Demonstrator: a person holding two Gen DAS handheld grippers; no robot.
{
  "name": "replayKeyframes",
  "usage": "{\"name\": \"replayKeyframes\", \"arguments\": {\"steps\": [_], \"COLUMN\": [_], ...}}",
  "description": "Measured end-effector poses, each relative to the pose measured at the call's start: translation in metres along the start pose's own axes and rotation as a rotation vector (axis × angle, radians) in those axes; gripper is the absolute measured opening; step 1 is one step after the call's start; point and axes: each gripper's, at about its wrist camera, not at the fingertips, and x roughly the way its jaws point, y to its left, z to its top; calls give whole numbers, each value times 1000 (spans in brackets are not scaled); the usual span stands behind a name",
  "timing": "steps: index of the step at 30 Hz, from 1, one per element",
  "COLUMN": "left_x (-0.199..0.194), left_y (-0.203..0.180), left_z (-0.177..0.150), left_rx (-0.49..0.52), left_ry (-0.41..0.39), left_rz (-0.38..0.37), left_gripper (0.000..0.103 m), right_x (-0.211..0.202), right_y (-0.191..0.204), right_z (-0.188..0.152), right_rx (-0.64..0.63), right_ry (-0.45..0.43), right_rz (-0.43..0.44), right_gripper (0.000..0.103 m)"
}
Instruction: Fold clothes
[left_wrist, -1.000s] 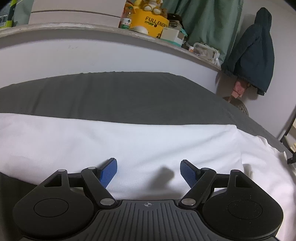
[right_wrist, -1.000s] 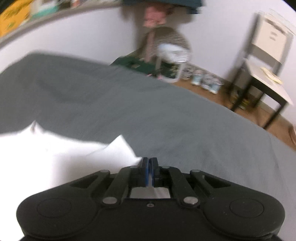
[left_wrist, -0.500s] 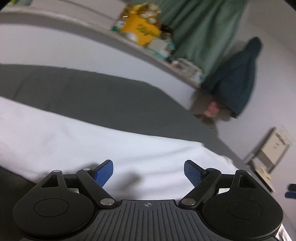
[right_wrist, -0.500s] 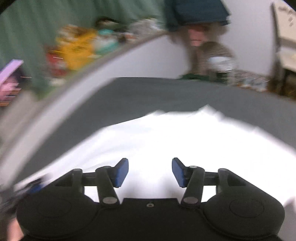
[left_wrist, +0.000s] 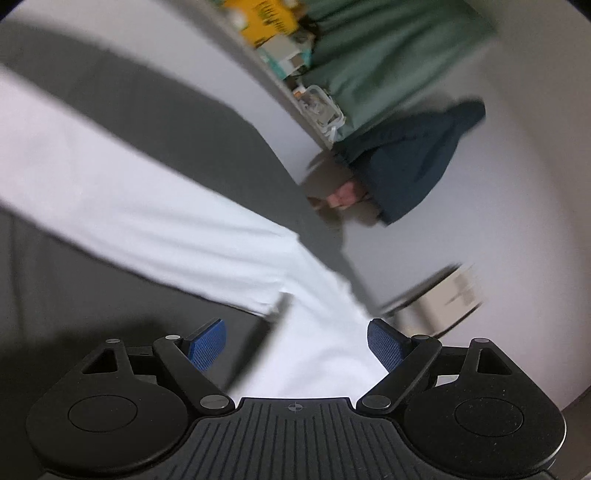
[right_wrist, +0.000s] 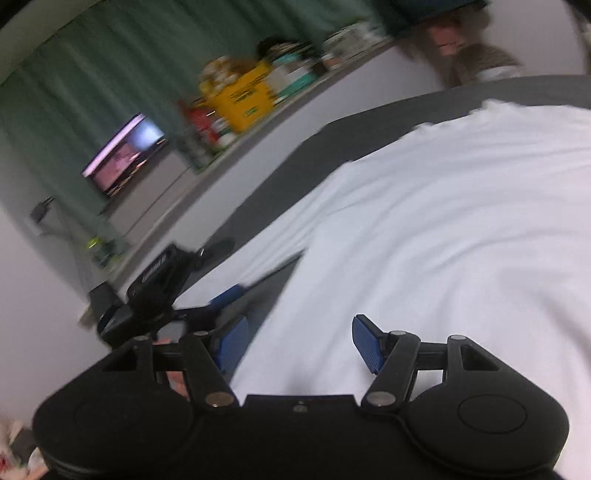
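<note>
Grey bedsheet (left_wrist: 155, 122) under everything, frames smeared. White garment (right_wrist: 443, 221) lies flat just ahead of both my tongs. Left gripper (left_wrist: 295, 345) jaws wide apart, nothing pinched. Right gripper (right_wrist: 295, 345) jaws opening, cloth below them, not gripped as far as I can tell. Left gripper (right_wrist: 159, 280) sits beside my right one.

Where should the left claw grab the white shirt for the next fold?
Probably the shirt's near edge, where it lies flat on the grey sheet. Come in low from the sheet side, left claw open, sliding one finger under.
</note>
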Motion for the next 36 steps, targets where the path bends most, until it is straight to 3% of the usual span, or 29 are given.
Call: {"name": "replayKeyframes", "arguments": {"steps": [3, 7, 11, 15, 19, 20, 21, 22, 23, 24, 26, 31, 36], "left_x": [4, 22, 60, 95, 114, 116, 119, 120, 120, 119, 118, 111, 128], "left_y": [13, 16, 12, 14, 4, 1, -1, -3, -1, 1, 5, -19, -28], "left_z": [1, 8, 20, 23, 23, 22, 21, 22, 22, 23, 25, 54, 77], "left_rx": [-127, -176, -195, -256, -237, -227, -210, -190, -178, -165, -136, 166, 359], "left_ry": [22, 123, 210, 209, 172, 164, 157, 150, 142, 134, 126, 90, 144], "left_rz": [-5, 50, 66, 94, 133, 144, 167, 200, 228, 252, 266, 325, 406], "left_gripper": [86, 86, 86, 85, 85, 77, 68, 46, 32, 28, 8, 6, 6], "right_x": [16, 25, 30, 29, 25, 24, 23, 22, 23, 23, 25, 28, 42], "right_y": [4, 12, 41, 40, 37, 37, 37, 36, 35, 35, 34, 40, 47], "right_z": [-19, -45, -51, -51, -50, -49, -49, -49, -49, -51, -54, -62, -75], "right_rx": [-87, -221, -467, -453, -427, -419, -408, -399, -391, -389, -397, -422, -481], "right_ry": [23, 135, 191, 202, 193, 187, 180, 177, 176, 176, 181, 211, 266], "right_rz": [67, 134, 190, 252, 235, 240, 246, 250, 253, 251, 242, 253, 246], "right_gripper": [62, 62, 62, 62, 62, 62, 63, 63, 64, 64, 64, 64, 64]}}
